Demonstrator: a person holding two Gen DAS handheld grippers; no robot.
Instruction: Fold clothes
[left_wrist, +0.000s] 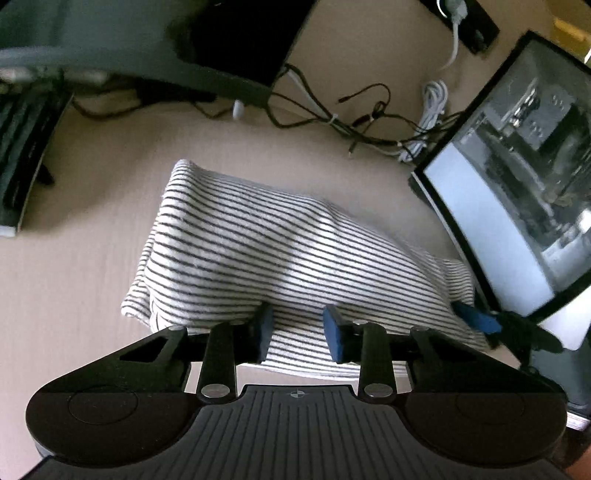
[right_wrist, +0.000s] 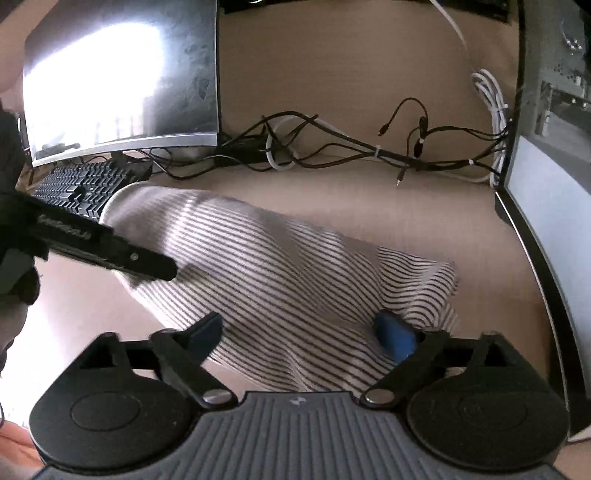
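Observation:
A white garment with thin black stripes (left_wrist: 266, 251) lies folded in a thick bundle on the beige desk; it also shows in the right wrist view (right_wrist: 280, 273). My left gripper (left_wrist: 299, 332) is open at the bundle's near edge, its blue pads (left_wrist: 263, 328) touching the cloth, nothing clamped between them. My right gripper (right_wrist: 299, 332) is open wide at the near edge further right, its blue pads (right_wrist: 395, 338) resting against the fabric. The right gripper's tip (left_wrist: 480, 321) shows in the left wrist view; the left gripper's black arm (right_wrist: 110, 251) crosses the right wrist view.
A curved monitor (left_wrist: 517, 206) stands close on the right. A second monitor (right_wrist: 118, 74) and a black keyboard (right_wrist: 77, 188) sit at the left. Tangled black and white cables (right_wrist: 369, 151) lie along the back of the desk (right_wrist: 369, 206).

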